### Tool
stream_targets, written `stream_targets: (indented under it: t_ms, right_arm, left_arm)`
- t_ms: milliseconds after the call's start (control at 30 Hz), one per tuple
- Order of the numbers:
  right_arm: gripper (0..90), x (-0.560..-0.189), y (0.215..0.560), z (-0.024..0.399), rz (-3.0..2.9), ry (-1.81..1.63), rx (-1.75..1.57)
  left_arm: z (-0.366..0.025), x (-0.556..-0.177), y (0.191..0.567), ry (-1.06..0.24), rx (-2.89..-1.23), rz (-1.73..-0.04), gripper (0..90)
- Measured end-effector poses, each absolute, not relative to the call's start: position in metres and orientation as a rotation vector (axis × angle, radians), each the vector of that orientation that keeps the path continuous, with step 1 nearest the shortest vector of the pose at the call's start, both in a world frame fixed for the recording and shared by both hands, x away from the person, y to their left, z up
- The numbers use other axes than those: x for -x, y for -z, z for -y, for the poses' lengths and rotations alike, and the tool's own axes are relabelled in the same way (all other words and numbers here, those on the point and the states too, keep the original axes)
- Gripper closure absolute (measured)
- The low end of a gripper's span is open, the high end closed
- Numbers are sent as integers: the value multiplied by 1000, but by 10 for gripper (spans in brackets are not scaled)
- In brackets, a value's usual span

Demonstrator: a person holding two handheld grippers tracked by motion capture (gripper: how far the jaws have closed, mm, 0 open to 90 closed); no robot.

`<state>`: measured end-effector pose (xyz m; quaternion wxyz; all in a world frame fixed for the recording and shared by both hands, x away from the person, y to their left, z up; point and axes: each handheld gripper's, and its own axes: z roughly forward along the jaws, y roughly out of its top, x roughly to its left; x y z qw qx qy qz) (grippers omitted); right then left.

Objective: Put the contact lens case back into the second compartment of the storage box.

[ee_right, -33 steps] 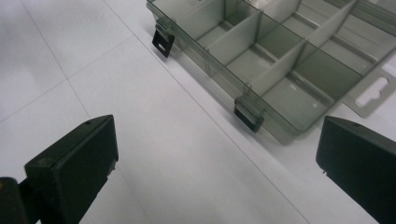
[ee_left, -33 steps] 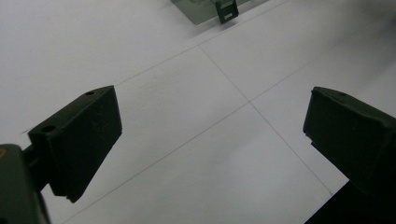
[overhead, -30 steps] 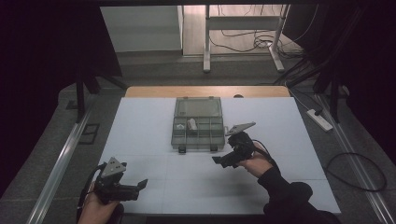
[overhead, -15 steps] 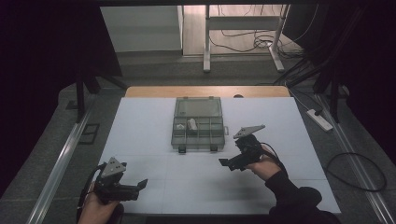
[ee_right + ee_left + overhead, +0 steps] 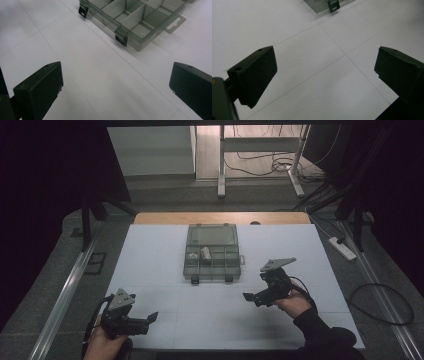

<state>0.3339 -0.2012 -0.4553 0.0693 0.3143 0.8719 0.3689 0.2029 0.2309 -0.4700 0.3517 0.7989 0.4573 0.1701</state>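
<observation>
Hovering your right gripper (image 5: 256, 296) near the organizer box (image 5: 212, 252), jaws wide, nothing held.
Left gripper (image 5: 145, 319) gapes empty too; next you'd probably reach into a compartment.

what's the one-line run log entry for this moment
left gripper: open, empty, near table edge | right gripper: open, empty, near organizer box | organizer box: lid open, mid table | small item: in compartment | contact: none
</observation>
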Motion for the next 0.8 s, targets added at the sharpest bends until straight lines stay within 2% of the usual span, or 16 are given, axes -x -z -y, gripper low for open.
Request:
stream_targets:
  t_ms: [800]
  right_arm:
    - [0,-313,454,253,-2546,-1076,-1056]
  left_arm:
    - [-231,-203,470,-441,-2064,-1188,42]
